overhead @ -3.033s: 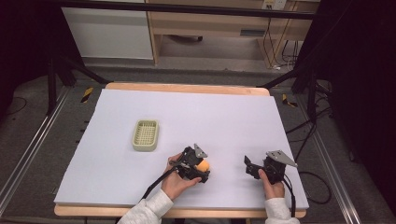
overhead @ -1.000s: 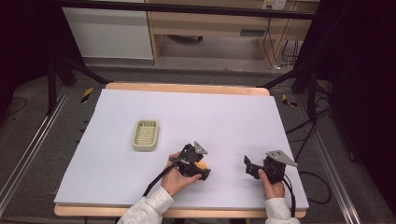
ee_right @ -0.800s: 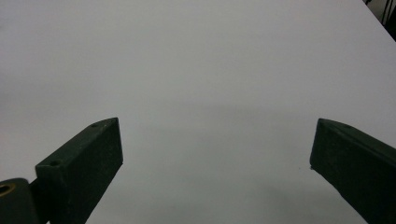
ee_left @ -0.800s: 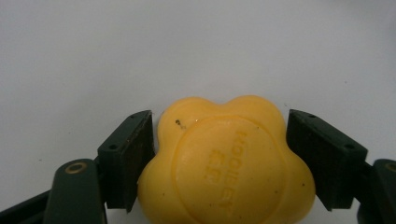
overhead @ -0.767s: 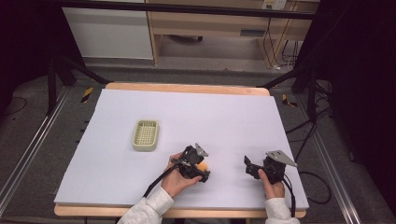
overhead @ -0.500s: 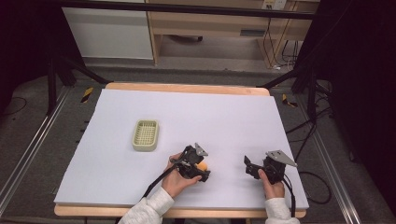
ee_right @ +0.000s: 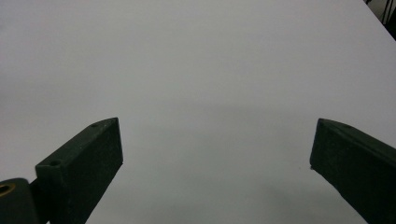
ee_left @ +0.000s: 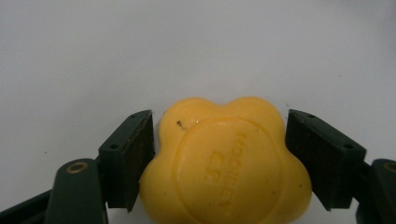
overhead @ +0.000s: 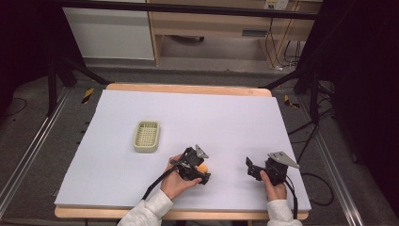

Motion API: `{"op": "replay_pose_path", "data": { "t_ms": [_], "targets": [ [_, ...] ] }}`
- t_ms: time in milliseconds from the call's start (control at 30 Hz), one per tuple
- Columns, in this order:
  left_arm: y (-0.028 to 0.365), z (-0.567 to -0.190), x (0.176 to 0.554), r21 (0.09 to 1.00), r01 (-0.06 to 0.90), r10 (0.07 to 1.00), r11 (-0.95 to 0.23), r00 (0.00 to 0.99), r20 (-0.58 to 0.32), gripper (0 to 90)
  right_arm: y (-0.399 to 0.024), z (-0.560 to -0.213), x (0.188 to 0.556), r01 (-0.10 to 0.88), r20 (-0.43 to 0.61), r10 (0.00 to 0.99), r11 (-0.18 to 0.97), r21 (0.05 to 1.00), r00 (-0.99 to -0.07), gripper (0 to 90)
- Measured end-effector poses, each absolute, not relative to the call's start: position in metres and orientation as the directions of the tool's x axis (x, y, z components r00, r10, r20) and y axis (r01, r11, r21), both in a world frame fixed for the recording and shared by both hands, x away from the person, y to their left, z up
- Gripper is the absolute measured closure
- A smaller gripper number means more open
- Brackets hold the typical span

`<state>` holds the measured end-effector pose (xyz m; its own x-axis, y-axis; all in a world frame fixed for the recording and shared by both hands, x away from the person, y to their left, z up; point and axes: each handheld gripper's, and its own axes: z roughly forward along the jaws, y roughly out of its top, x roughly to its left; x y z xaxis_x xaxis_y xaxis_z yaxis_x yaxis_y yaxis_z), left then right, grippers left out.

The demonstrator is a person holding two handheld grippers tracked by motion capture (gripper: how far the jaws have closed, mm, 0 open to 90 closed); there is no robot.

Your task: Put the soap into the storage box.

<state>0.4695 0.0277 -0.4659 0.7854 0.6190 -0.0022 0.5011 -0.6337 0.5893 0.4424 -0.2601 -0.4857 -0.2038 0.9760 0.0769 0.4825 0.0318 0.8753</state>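
Note:
A yellow, lobed soap-like piece [ee_left: 224, 163] with raised lettering lies on the white table between the jaws of my left gripper [ee_left: 219, 154]. The jaws have just been opening, and the pads now stand close at its sides without squeezing it. In the high view the same piece [overhead: 203, 167] is an orange-yellow spot at the tip of the left gripper [overhead: 203, 171], near the table's front edge. My right gripper [overhead: 250, 168] rests to the right of it. Its jaws [ee_right: 217, 158] are wide open over bare table.
A pale green slotted basket [overhead: 147, 136] sits on the white tabletop [overhead: 211, 113], left of and beyond the left hand. Cables trail from both grippers toward the front edge. Dark stands and a shelf unit lie beyond the table.
Both hands have stayed in place. The yellow piece still sits at the left gripper's tip, and the jaws look slightly wider around it.

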Motion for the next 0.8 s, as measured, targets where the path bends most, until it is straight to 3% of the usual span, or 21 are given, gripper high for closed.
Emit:
{"op": "replay_pose_path", "data": {
  "t_ms": [500,800],
  "targets": [
    [0.043,-0.47,0.464,0.589,0.496,0.601,-0.638,0.799,-0.023,19.5,-0.26,-0.486,0.443,0.482,0.076,0.976,0.033,0.876,-0.204,3.0],
    [0.039,-0.469,0.463,0.588,0.484,0.599,-0.647,0.801,0.0,24.2,-0.26,-0.486,0.443,0.482,0.076,0.976,0.033,0.875,-0.205,3.0]
  ]
}}
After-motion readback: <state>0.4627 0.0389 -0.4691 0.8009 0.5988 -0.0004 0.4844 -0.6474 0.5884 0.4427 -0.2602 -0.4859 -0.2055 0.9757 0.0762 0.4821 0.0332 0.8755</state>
